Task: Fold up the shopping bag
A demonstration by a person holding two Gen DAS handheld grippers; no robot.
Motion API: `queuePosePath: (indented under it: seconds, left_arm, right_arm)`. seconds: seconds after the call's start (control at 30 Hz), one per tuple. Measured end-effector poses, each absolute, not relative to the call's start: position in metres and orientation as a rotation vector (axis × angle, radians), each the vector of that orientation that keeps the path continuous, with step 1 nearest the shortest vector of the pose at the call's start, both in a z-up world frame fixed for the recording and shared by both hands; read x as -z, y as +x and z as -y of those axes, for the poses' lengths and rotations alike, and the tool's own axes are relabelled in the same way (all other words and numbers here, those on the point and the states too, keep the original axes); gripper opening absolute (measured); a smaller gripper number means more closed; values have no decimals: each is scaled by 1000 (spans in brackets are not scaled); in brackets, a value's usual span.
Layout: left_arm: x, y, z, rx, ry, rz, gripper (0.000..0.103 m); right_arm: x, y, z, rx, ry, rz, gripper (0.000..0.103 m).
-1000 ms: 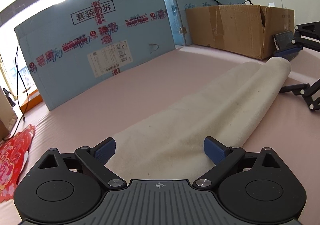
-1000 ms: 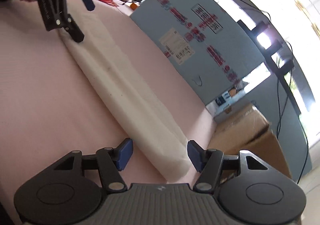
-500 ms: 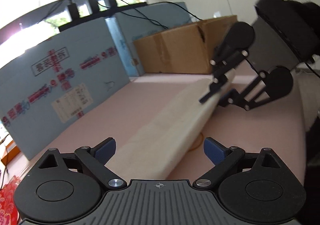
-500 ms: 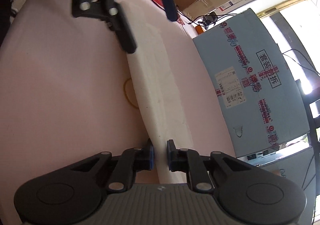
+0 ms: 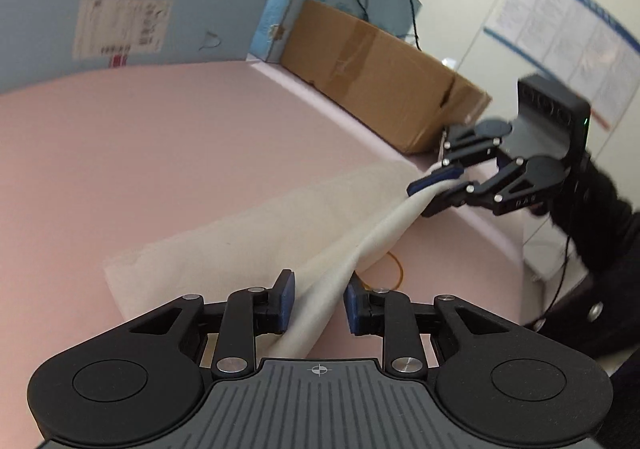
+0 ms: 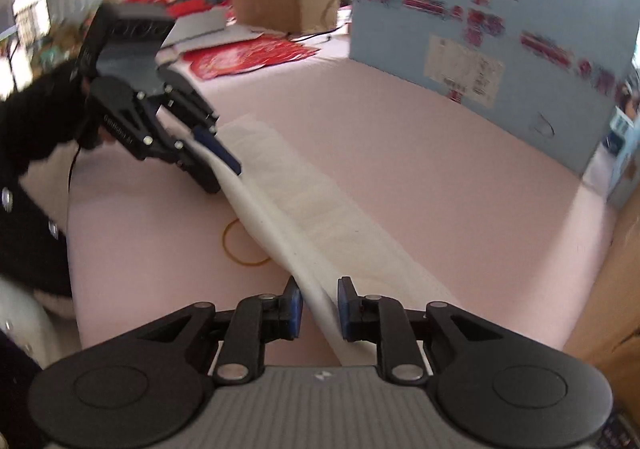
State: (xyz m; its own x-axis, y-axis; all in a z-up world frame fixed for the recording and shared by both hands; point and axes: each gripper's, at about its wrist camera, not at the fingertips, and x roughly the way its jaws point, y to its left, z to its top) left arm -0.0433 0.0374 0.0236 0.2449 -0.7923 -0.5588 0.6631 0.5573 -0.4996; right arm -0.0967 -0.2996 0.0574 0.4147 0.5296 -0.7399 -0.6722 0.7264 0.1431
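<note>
The cream cloth shopping bag [image 5: 256, 245] lies as a long folded strip on the pink table [image 5: 160, 137]. My left gripper [image 5: 318, 299] is shut on the near edge of the bag at one end and lifts it. My right gripper [image 6: 318, 307] is shut on the same edge at the other end of the bag [image 6: 304, 217]. The lifted edge runs taut between the two. Each gripper shows in the other's view: the right one [image 5: 440, 189] far right, the left one [image 6: 216, 157] at left.
A yellow rubber band [image 6: 244, 241] lies on the table beside the bag, also in the left wrist view [image 5: 394, 269]. A blue board [image 6: 500, 33] and a brown cardboard box [image 5: 380, 77] stand along the table's far side. Red paper [image 6: 248, 57] lies at one end.
Both grippers have closed on the bag's near edge and lifted it. The left gripper was open half a second ago. Both views have swung round.
</note>
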Motion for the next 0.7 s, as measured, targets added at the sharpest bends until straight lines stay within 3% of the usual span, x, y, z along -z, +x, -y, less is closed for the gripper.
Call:
queuePosePath:
  seconds: [0.1,0.2,0.37,0.4,0.57,0.63,0.7]
  left_arm:
    - [-16,-32,-55,937,-295,-877,27]
    - [-16,-33,-58,895,-304,-857,27]
    - [-30,-54,-42,783,-121,-779,27]
    - [-32,-57,-36,769,-77,-767,27]
    - [-36,-56,-30,768,1,-752,27]
    - [-36,-55,-32,782,10,-751,27]
    - [-36,-55,-31,795,26,-749,27]
  right_arm:
    - [-53,-86,323,-631,-72,-899,33]
    - [-51,-85,328,-528,-43,-923,33]
    - [-48,-90,318,-344,-91,-892,39]
    - [-49,-94,315,-289,-130,-873,46]
    - [-67,-128,286,-73,-416,-702,55]
    - [-83,-148,270,-71,-494,-562,73]
    - [-92,-156,258,-109,-516,-474,76]
